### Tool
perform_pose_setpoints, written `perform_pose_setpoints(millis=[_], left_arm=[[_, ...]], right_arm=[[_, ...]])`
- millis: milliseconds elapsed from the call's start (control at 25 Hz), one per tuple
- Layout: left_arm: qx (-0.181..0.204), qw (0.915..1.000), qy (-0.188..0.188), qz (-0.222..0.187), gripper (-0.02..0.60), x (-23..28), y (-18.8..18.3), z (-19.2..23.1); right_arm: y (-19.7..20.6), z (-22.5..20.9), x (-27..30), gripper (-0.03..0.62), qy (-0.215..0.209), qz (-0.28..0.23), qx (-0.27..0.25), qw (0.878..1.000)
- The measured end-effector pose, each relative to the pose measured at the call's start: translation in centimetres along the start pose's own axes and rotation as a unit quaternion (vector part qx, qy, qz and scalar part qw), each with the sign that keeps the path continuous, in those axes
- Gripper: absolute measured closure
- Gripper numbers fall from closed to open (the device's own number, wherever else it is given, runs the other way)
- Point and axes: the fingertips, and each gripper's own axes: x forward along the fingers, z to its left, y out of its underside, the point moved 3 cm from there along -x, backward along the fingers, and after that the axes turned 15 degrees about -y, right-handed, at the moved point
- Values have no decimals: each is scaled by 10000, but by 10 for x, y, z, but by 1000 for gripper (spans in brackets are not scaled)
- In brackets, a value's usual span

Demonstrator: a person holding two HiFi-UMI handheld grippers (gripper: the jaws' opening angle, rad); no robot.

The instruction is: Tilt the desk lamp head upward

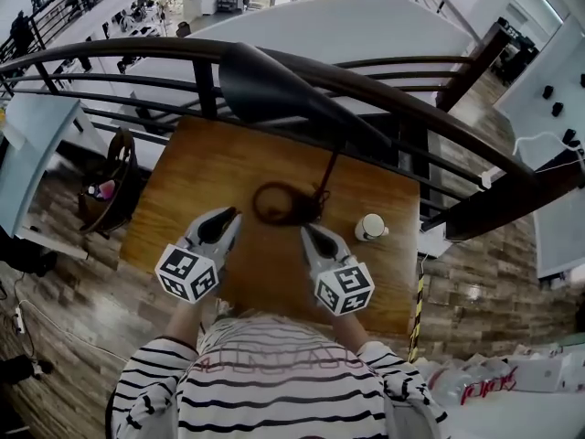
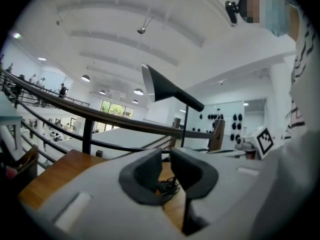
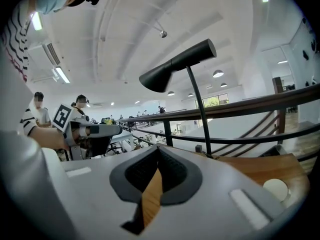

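Observation:
A black desk lamp stands at the back of the wooden table [image 1: 196, 167]. Its cone head [image 1: 265, 85] sits atop a thin stem [image 1: 327, 167], and a coiled cord [image 1: 279, 204] lies at the foot. Both grippers hover low over the table, short of the lamp. My left gripper [image 1: 232, 218] is left of the cord, its jaws a narrow gap apart with nothing between them. My right gripper [image 1: 308, 233], right of the cord, is shut and empty. The left gripper view has the head [image 2: 161, 86] high above the jaws [image 2: 165, 156]. From the right gripper [image 3: 159, 153], the head [image 3: 175, 66] is also overhead.
A dark curved railing [image 1: 402, 94] runs right behind the table, close to the lamp. A small white container [image 1: 371, 227] stands on the table's right side, also visible as the white container [image 3: 276, 189]. A dark chair-like object [image 1: 114, 186] sits left of the table. Other people stand far off.

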Motion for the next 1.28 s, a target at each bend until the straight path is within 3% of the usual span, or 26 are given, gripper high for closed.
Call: perform_pose_setpoints(millis=[200, 640, 1280], left_arm=[[-134, 9997, -184, 95, 577, -16, 21, -9], [-421, 9974, -432, 390, 578, -43, 60, -23], [-504, 9959, -356, 667, 578, -51, 81, -40]], right_arm=[[8, 11, -6, 594, -270, 84, 41, 9996], [27, 28, -10, 594, -657, 342, 126, 9972], [36, 35, -3, 594, -820, 606, 38, 9948]])
